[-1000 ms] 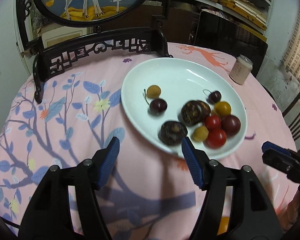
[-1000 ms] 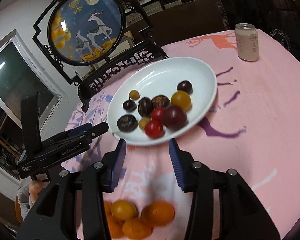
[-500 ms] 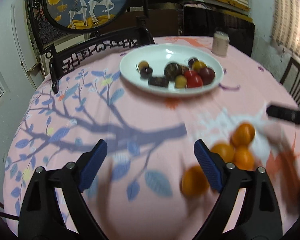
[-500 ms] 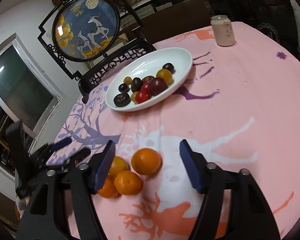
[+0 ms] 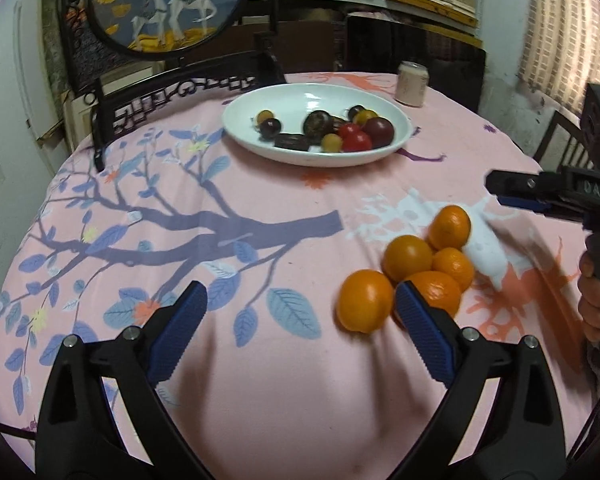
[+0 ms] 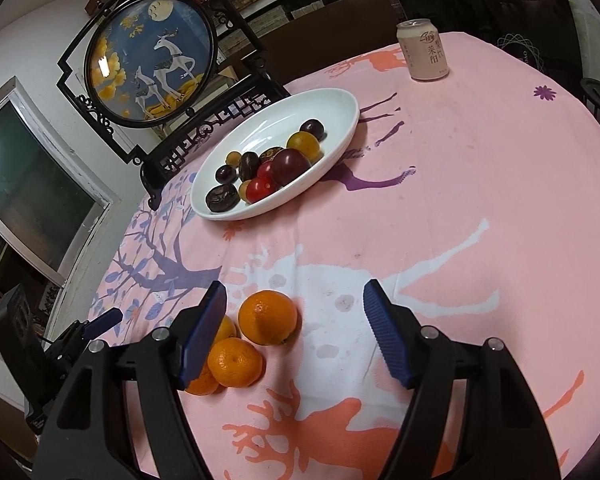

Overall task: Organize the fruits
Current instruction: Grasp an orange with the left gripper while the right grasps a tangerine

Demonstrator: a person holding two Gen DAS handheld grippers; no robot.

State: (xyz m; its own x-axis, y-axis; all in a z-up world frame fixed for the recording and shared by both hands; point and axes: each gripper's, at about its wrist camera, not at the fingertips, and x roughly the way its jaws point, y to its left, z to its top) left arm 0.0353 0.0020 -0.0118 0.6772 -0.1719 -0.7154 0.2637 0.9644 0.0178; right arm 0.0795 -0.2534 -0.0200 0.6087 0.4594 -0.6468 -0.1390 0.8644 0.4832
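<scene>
Oranges, five round glossy ones (image 5: 416, 268), clustered on pink printed tablecloth (image 5: 260, 360). My left gripper (image 5: 296, 332) just opened wider, nothing between jaws. My right gripper (image 6: 296, 328) spread, empty, above cluster.

Black grippers (image 5: 300, 322), ribbed blue pads (image 5: 176, 332), silver screws (image 5: 69, 341)

A home dining corner is showing here: a round table wearing a pink deer-print tablecloth (image 6: 480, 184), a carved deer screen (image 6: 150, 60) standing behind, a drink can (image 6: 422, 50) sitting nearby.
</scene>
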